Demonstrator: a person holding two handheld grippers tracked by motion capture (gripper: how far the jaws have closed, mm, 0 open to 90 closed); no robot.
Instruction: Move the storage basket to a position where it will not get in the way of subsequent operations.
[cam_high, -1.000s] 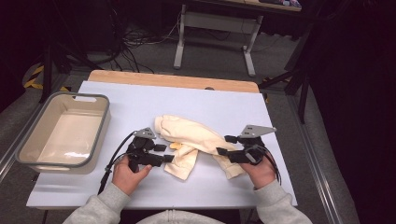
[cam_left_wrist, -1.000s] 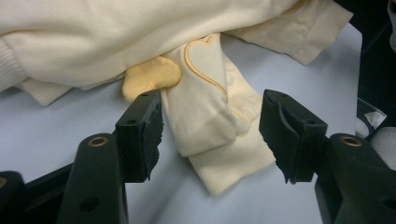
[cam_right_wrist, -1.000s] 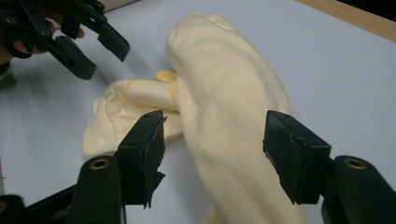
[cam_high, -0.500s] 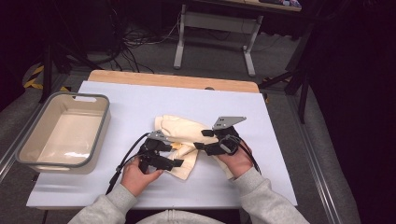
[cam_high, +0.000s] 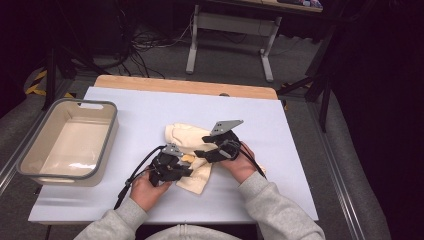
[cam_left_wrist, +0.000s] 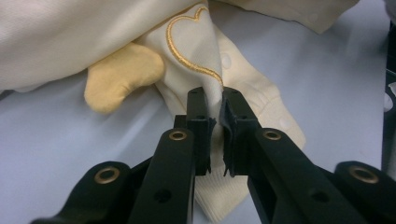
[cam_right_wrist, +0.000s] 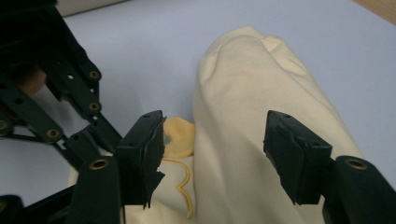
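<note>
A: High view first. Cream garment (cam_high: 192, 152) lies crumpled mid-bench, on the white sheet (cam_high: 150, 107). Both hands are on it: left gripper (cam_high: 176, 169) at its near-left edge, right gripper (cam_high: 206, 152) just beside it, over the middle of the cloth. Grey tub (cam_high: 102, 150) sits well apart at the left bench edge.

B: Jaws?

A: Too small to read from up there. Left gripper view: left gripper (cam_left_wrist: 214, 108) jaws have just been closing, now pinched tight on a fold of the garment (cam_left_wrist: 261, 93), right under the gold stitched heart (cam_left_wrist: 191, 42). Cloth is squeezed between the pads. Darker yellow flap (cam_left_wrist: 122, 74) lies to the left of the heart.

B: And the other?

A: Right gripper view: right gripper (cam_right_wrist: 217, 144) jaws stand roughly half open, straddling a raised cream fold of the garment (cam_right_wrist: 247, 107). Pads don't press it; can't tell if they brush it. Left gripper (cam_right_wrist: 51, 107) shows at the left of that view, close by, yellow flap (cam_right_wrist: 180, 135) between the two.
</note>
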